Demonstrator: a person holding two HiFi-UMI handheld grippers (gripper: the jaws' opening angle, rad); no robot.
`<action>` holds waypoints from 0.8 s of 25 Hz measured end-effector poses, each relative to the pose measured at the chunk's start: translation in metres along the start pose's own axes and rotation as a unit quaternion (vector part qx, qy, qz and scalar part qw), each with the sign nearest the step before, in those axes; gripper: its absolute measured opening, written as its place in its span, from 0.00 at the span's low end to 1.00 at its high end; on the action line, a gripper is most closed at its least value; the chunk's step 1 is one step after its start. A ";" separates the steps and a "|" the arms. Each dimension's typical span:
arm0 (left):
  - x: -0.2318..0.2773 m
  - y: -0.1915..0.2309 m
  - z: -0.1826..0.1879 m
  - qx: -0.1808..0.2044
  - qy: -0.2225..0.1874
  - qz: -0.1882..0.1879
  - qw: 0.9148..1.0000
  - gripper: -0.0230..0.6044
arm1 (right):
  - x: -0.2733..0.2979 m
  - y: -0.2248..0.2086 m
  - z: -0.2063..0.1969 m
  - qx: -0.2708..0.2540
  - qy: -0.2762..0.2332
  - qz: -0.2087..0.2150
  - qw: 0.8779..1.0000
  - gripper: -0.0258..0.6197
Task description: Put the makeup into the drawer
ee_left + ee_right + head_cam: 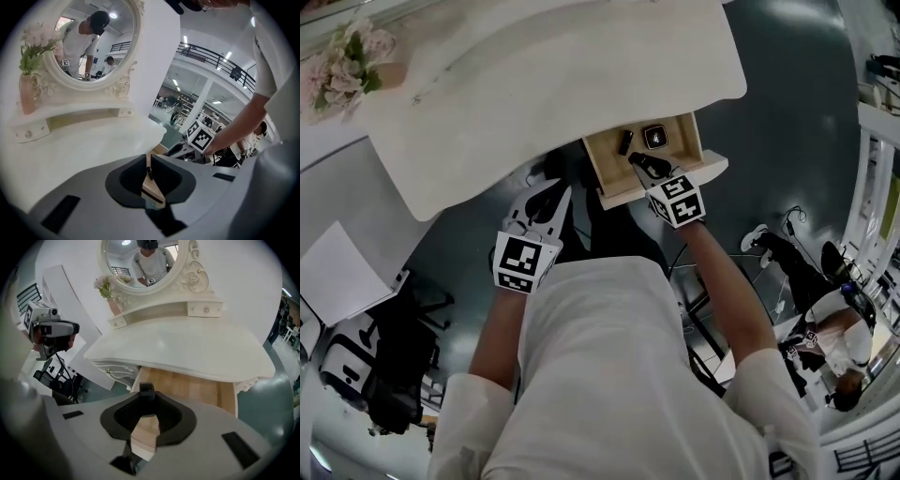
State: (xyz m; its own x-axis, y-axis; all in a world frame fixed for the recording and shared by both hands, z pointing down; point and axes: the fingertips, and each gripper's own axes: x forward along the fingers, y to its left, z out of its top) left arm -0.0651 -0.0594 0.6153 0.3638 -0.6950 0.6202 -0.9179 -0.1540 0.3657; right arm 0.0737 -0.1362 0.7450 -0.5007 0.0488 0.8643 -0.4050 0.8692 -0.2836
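Pale-wood drawer (602, 161) under our white desk (562, 75) stands open with a black tube (624, 142) and square black compact (654, 137) inside, so we hang the right claw (645, 166), clenched on a small black makeup piece (146, 391), over it for release, left claw (555, 197) closed empty alongside.

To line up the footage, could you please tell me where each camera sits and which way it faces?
Head view: on the head, facing steeply down at the table and open drawer; shows torso, arms, left gripper, right gripper.
Left gripper view: on the left gripper, facing table and mirror; shows its closed jaws and the right arm.
Right gripper view: on the right gripper, facing table and drawer; its jaws grip dark makeup.
Shared: both gripper views show mirror and flowers.
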 end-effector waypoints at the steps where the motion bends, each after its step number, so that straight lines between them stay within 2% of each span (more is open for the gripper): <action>1: 0.002 0.000 -0.002 -0.003 0.001 0.004 1.000 0.10 | 0.006 -0.001 -0.001 -0.004 0.005 0.005 1.000 0.17; 12: 0.015 0.002 -0.014 -0.028 0.004 0.034 0.999 0.10 | 0.075 -0.013 -0.016 -0.019 0.070 0.027 0.997 0.18; 20: 0.016 0.001 -0.030 -0.040 0.019 0.044 0.998 0.10 | 0.122 -0.007 -0.045 -0.064 0.156 0.043 0.985 0.17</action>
State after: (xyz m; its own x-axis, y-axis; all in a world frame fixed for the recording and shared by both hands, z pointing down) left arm -0.0557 -0.0498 0.6466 0.2901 -0.6754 0.6780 -0.9312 -0.0358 0.3628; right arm 0.0502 -0.1138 0.8710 -0.2616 0.2554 0.9308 -0.2622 0.9093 -0.3232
